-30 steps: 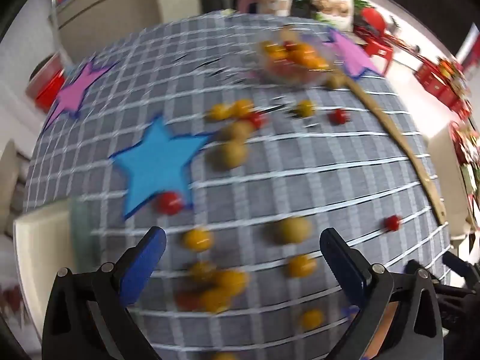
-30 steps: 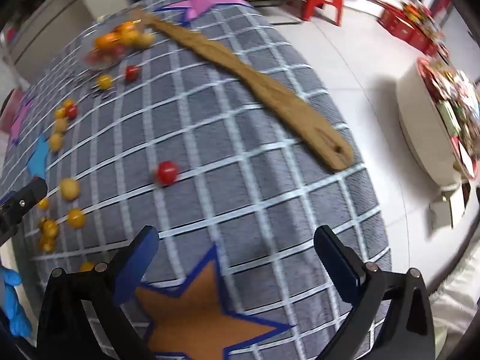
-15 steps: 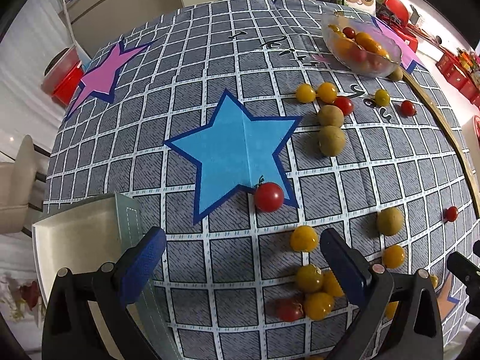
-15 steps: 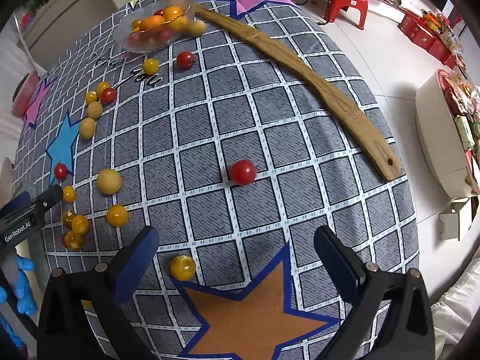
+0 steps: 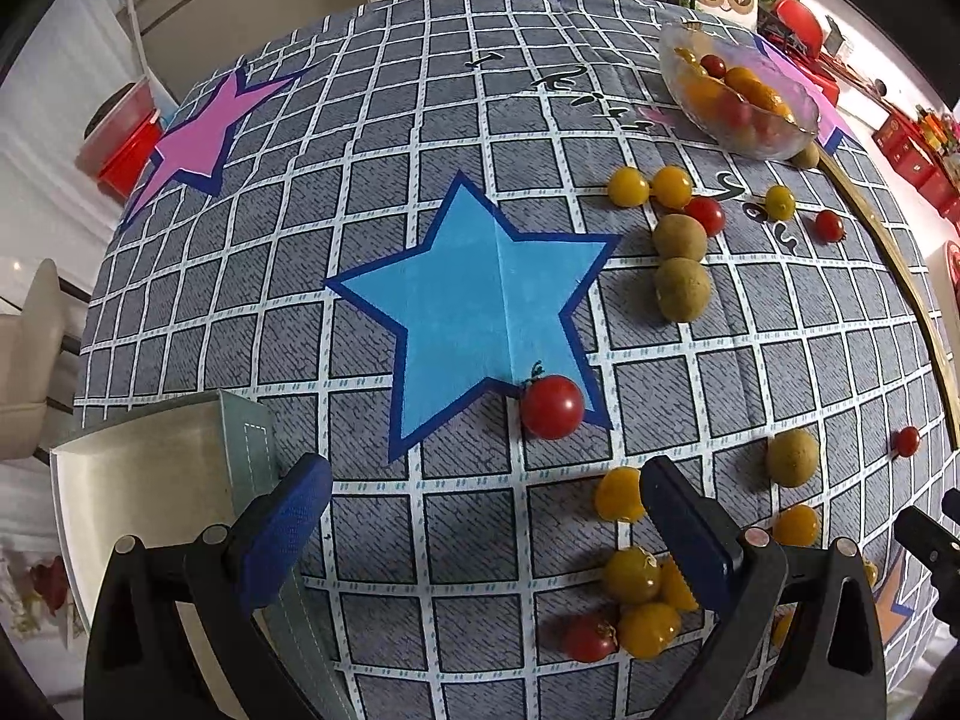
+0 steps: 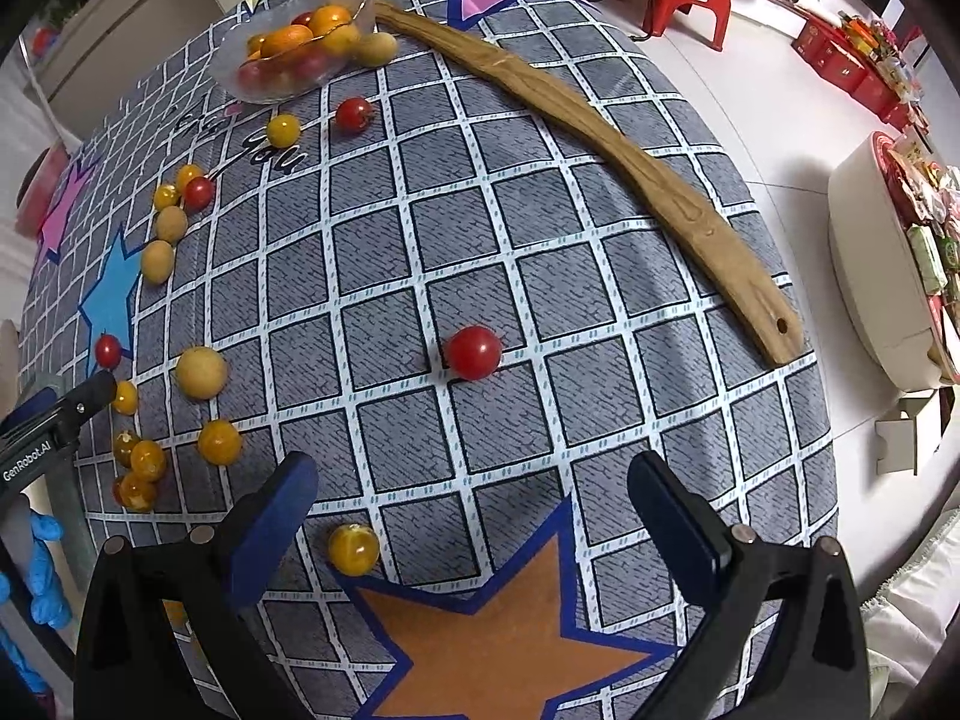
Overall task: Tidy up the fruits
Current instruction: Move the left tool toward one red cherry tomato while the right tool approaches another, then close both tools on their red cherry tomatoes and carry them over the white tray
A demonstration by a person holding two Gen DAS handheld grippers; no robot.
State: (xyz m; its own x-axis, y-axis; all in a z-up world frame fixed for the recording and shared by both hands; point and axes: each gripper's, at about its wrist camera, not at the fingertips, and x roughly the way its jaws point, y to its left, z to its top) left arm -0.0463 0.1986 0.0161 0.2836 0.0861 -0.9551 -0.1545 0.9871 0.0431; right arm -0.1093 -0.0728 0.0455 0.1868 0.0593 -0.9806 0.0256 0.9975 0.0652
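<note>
Red and yellow cherry tomatoes and tan round fruits lie scattered on a grey checked cloth. My left gripper [image 5: 483, 489] is open and empty above the cloth, a red tomato [image 5: 552, 407] just beyond it and a yellow one [image 5: 618, 493] beside its right finger. My right gripper [image 6: 471, 489] is open and empty, with a red tomato [image 6: 473, 352] ahead and a yellow one [image 6: 353, 549] near its left finger. A glass bowl [image 5: 774, 141] holding fruits stands at the far side; it also shows in the right wrist view [image 6: 240, 81].
A long wooden stick [image 6: 600, 138] lies along the cloth's right edge. A white box [image 5: 138, 504] sits at the near left edge. A cluster of yellow and red tomatoes [image 5: 636, 606] lies at the near right. The left gripper's tip [image 6: 66, 405] shows in the right view.
The left gripper has swung left and nearer the cloth, so the blue star and red tomato now sit closer. The right gripper has come forward toward the red tomato.
</note>
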